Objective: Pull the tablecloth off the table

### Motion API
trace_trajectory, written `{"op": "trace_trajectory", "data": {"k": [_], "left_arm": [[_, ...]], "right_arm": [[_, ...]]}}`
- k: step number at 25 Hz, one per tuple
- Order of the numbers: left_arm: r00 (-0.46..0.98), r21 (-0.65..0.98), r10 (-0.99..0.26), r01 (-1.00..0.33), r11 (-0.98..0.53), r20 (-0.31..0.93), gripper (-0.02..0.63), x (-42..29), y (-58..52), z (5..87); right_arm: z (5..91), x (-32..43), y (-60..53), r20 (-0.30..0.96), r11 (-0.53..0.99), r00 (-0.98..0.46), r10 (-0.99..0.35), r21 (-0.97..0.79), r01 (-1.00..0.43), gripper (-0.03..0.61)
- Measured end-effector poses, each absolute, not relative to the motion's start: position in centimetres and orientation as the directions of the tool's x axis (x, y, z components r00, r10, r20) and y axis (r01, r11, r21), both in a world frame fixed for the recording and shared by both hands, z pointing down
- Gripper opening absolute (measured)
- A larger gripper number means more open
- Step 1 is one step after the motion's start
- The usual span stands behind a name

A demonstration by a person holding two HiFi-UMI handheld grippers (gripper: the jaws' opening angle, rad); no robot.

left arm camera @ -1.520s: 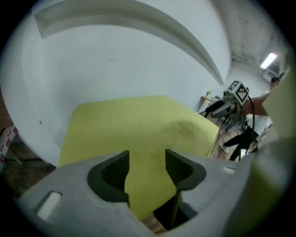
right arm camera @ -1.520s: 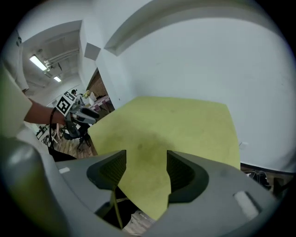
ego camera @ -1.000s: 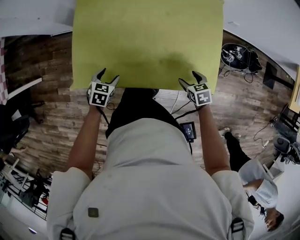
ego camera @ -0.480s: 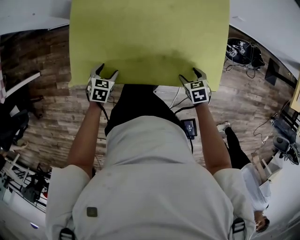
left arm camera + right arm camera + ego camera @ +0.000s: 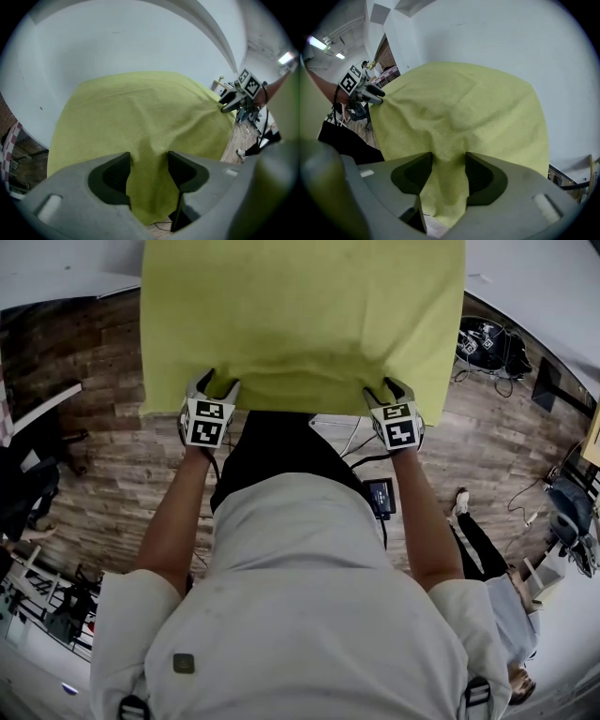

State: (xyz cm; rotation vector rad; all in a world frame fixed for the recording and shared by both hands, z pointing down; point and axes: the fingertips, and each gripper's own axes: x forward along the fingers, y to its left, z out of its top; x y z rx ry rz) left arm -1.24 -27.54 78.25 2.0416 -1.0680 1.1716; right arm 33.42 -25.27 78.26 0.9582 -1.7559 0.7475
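Note:
A yellow-green tablecloth (image 5: pixel 300 324) covers the table ahead of me, and its near edge hangs down toward my body. My left gripper (image 5: pixel 217 385) is at that edge's left part and my right gripper (image 5: pixel 386 390) at its right part. Both sets of jaws are closing. In the left gripper view, a fold of tablecloth (image 5: pixel 140 117) is bunched between the pads of the left gripper (image 5: pixel 149 161) and touches both. The right gripper view shows the same: tablecloth (image 5: pixel 464 108) gathered inside the right gripper (image 5: pixel 449 161). Creases run from each grip into the cloth.
Wooden floor (image 5: pixel 94 474) lies below the hanging edge. A small dark device (image 5: pixel 380 498) and cables lie on the floor by my legs. Black gear (image 5: pixel 483 348) sits at the right, another person (image 5: pixel 487 563) stands lower right, and dark furniture (image 5: pixel 28 493) is at the left.
Both grippers moved forward onto the cloth's hanging edge and their jaws narrowed. The edge now puckers at each gripper where it lay smooth before.

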Motion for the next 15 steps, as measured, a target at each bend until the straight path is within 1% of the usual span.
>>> {"op": "trace_trajectory", "data": {"k": [3,5,7,8,15], "left_arm": [[0.322,0.088,-0.376,-0.848,-0.523,0.869,0.181,-0.7,-28.1,78.3],[0.336,0.090,-0.379,-0.838,-0.538,0.862,0.093,0.1,-28.5,78.3],[0.343,0.088,-0.384,-0.832,-0.547,0.857,0.027,0.9,-28.9,78.3],[0.345,0.088,-0.387,-0.833,-0.546,0.855,0.011,1.1,-29.0,78.3],[0.372,0.141,-0.397,-0.853,-0.502,0.839,0.008,1.1,-28.9,78.2]], "right_arm": [[78.3,32.9,-26.1,0.923,0.493,-0.246,-0.296,-0.072,-0.867,0.165],[78.5,32.4,-26.5,0.912,0.508,-0.263,-0.315,-0.072,-0.858,0.107],[78.4,31.8,-26.9,0.901,0.521,-0.282,-0.331,-0.075,-0.850,0.042],[78.4,31.6,-27.0,0.897,0.520,-0.289,-0.334,-0.080,-0.851,0.017],[78.3,31.4,-26.9,0.894,0.520,-0.300,-0.334,-0.091,-0.849,0.013]]}}
